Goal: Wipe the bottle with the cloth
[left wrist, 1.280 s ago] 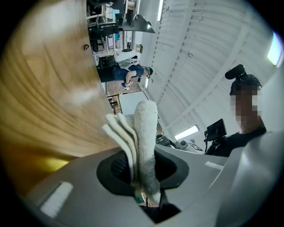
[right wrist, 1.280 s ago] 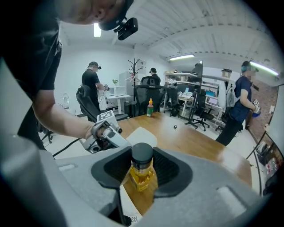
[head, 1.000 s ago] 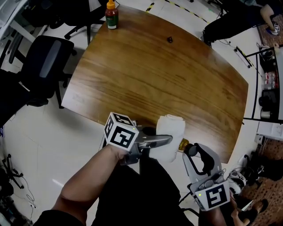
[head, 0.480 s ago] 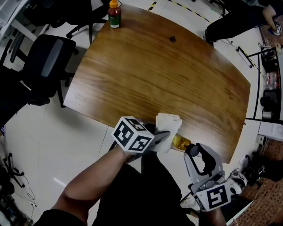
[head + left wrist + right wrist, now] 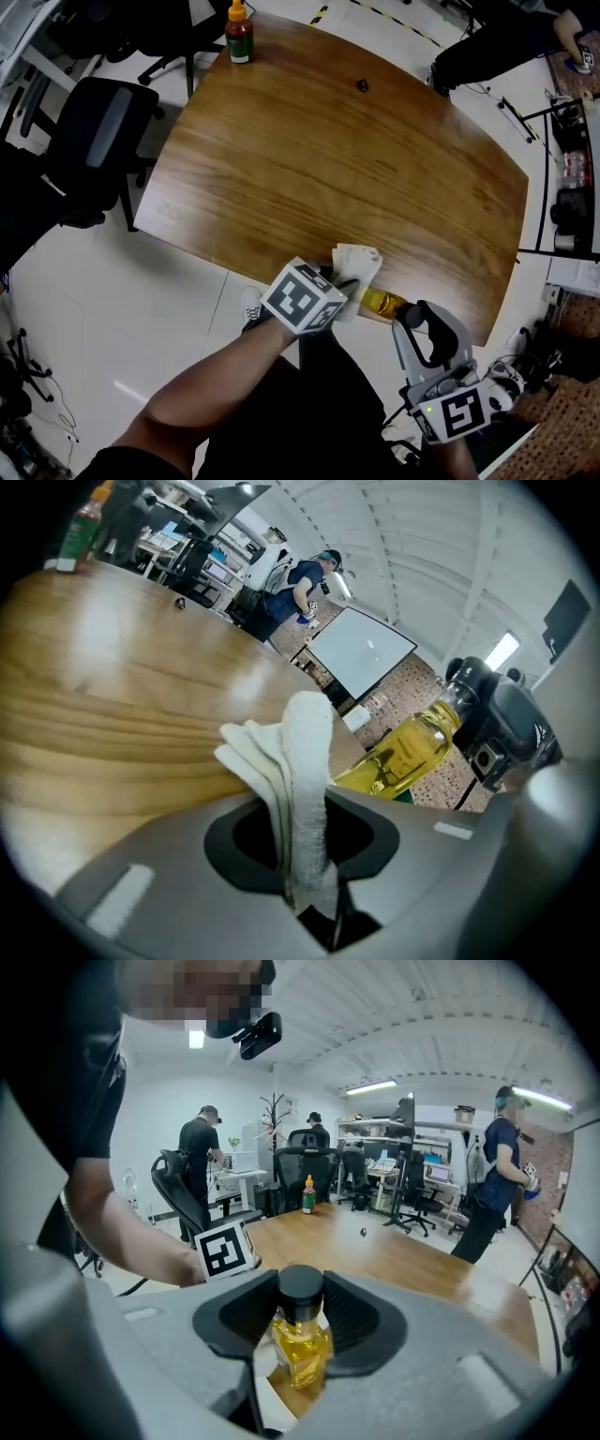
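A small bottle (image 5: 382, 302) of yellow liquid with a black cap (image 5: 300, 1285) is held out over the table's near edge. My right gripper (image 5: 407, 321) is shut on its neck, and in the right gripper view the bottle (image 5: 300, 1344) sits between the pads of that gripper (image 5: 300, 1316). My left gripper (image 5: 343, 287) is shut on a folded white cloth (image 5: 357, 263). In the left gripper view the cloth (image 5: 298, 752) stands up from the jaws of that gripper (image 5: 305, 841), just left of the bottle (image 5: 405, 754). From the head view the cloth appears to touch the bottle's side.
The wooden table (image 5: 347, 159) carries a red sauce bottle (image 5: 237, 30) at its far left corner and a small dark object (image 5: 362, 84) further back. A black office chair (image 5: 98, 131) stands to the left. People stand at desks in the background.
My left gripper has moved right and nearer to the bottle with the cloth in it. The cloth has slid off the bottle, so more yellow shows. The right gripper has barely moved.
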